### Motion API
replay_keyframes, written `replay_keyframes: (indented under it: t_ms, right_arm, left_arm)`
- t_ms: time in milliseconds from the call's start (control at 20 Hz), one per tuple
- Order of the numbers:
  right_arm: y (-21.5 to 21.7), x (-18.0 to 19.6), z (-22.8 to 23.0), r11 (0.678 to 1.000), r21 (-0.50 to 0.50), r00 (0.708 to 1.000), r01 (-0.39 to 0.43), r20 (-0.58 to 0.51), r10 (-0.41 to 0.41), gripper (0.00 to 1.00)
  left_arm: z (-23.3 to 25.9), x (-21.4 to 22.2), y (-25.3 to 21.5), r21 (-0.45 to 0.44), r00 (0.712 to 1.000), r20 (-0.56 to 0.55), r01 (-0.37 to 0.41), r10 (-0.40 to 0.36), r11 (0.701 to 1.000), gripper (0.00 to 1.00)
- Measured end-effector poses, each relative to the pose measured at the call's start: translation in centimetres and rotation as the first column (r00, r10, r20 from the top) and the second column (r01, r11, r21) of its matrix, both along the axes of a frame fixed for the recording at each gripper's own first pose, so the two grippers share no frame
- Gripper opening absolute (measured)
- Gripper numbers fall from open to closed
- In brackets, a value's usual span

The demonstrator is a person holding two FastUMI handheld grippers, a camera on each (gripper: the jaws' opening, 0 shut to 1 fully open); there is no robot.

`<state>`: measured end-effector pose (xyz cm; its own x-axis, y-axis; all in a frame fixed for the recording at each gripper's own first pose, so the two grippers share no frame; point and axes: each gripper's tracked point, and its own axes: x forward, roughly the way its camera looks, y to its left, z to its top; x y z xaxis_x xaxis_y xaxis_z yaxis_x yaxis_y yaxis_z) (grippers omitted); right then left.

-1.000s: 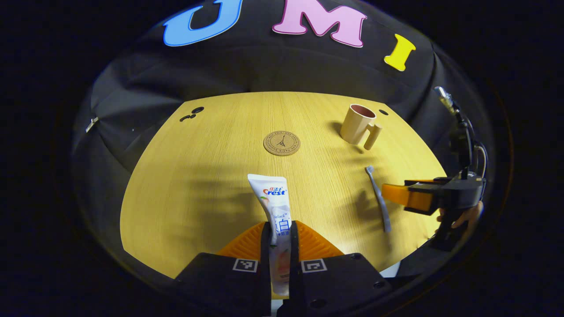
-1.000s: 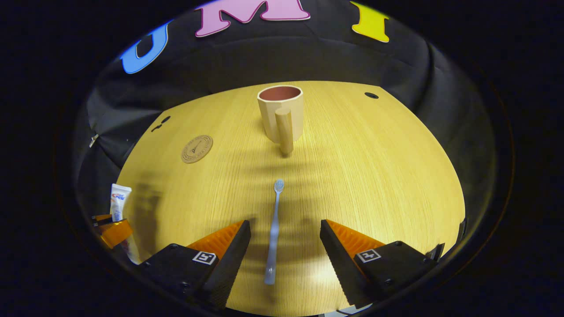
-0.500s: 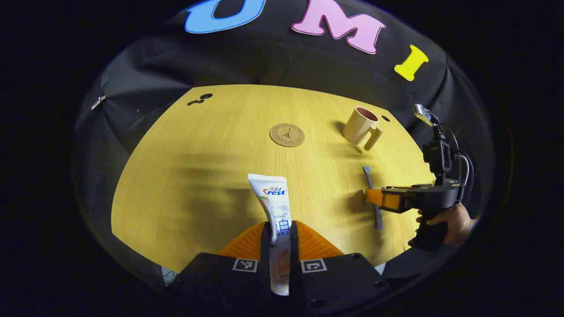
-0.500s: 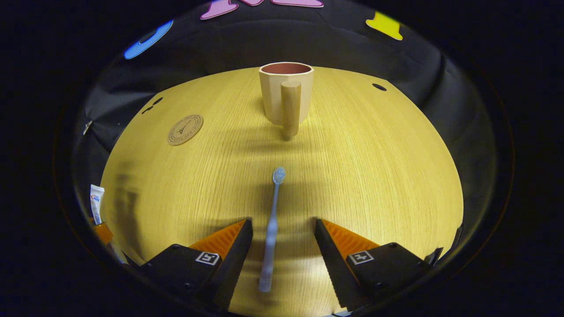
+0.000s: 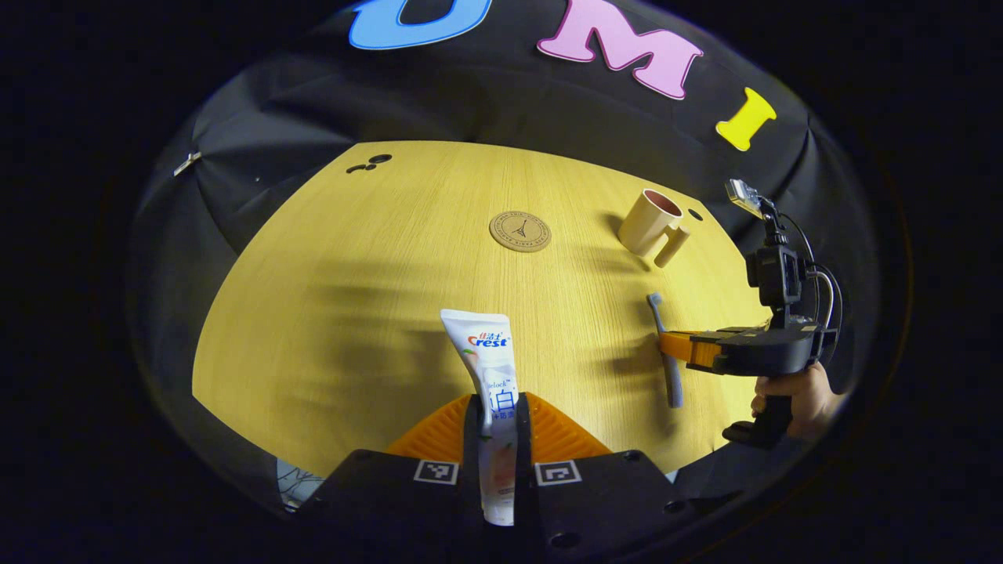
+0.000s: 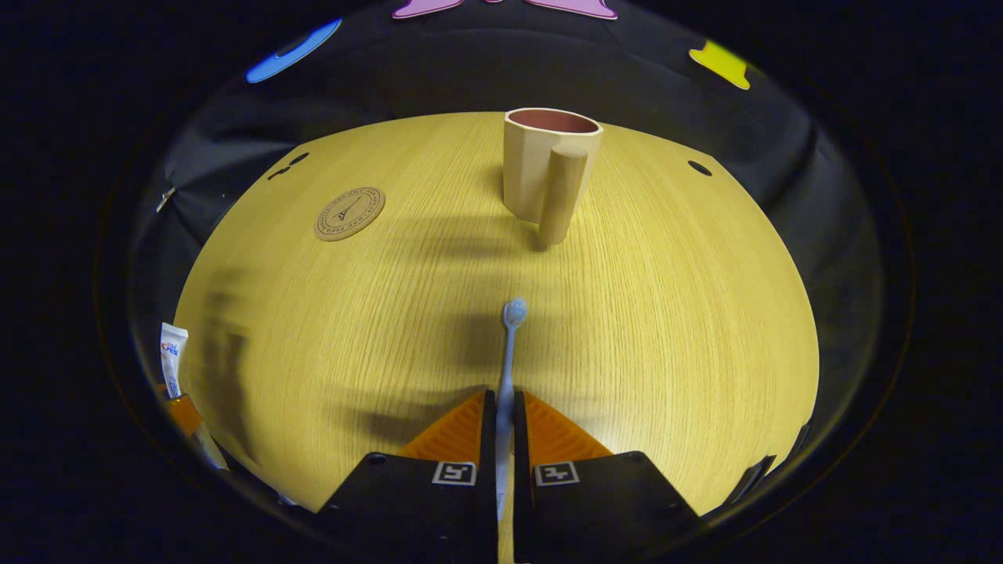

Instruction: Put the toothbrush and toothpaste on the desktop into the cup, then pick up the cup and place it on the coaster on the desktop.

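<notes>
your left gripper (image 5: 497, 407) is clamped, fingers nearly together, raised off the surface. your right gripper (image 6: 502, 403) sits low, fingers pinched close; your hand (image 5: 799, 392) wraps its grip.

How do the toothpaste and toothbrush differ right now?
The toothpaste is a wide, flat white printed tube; the toothbrush is a thin, pale blue stick. The toothpaste sits in the left claw, the toothbrush in the right claw. Both are clamped and point forward from their claws; neither is in the cup yet.
</notes>
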<state>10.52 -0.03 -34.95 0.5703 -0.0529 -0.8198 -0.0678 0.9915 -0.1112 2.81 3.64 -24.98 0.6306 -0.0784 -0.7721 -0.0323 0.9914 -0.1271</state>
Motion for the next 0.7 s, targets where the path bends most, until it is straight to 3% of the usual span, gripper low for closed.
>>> replay_keyframes:
  t_ms: [250,500,700]
  right_arm:
    - [0.8,-1.4,0.2,0.996,0.044,0.994,-0.080,-0.074,0.083,0.06]
    - [0.5,-2.2,0.7,0.991,0.118,0.995,-0.056,-0.076,0.066,0.06]
    - [-1.3,-2.5,2.0,0.992,0.098,0.996,-0.074,-0.051,0.079,0.06]
  left_arm:
    - [-0.5,-1.0,-0.6,-0.047,1.000,-0.005,-0.022,0.022,0.999,0.21]
    - [0.5,-0.5,-0.6,-0.032,0.999,0.033,-0.023,0.024,0.999,0.21]
    - [2.3,1.1,-1.0,-0.029,0.995,0.096,-0.002,0.005,1.000,0.21]
